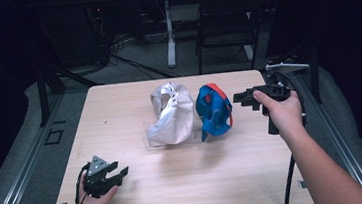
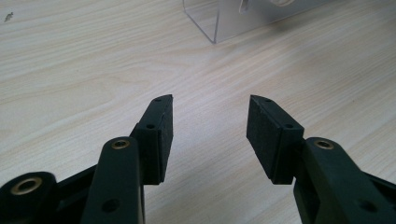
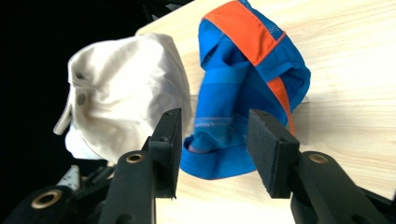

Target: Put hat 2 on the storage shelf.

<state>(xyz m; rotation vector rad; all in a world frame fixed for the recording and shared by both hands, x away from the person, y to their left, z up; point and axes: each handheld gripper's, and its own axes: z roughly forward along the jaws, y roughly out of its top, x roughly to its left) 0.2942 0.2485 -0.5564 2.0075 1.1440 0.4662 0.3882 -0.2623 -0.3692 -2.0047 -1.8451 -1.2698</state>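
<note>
Blue cap (image 1: 214, 110) w/ orange trim sits upright near the table (image 1: 119, 103) centre, just right of the white cap (image 1: 172, 114), the two close together or touching; both appear propped on a clear stand (image 2: 210, 23). Right gripper (image 1: 241, 97) hangs just right of the blue cap, aimed at it, tongs spread & nothing pinched, pads off the fabric. Left gripper (image 1: 118, 174) rests low at front-left of table, well apart from both caps, tongs spread over bare wood.
</note>
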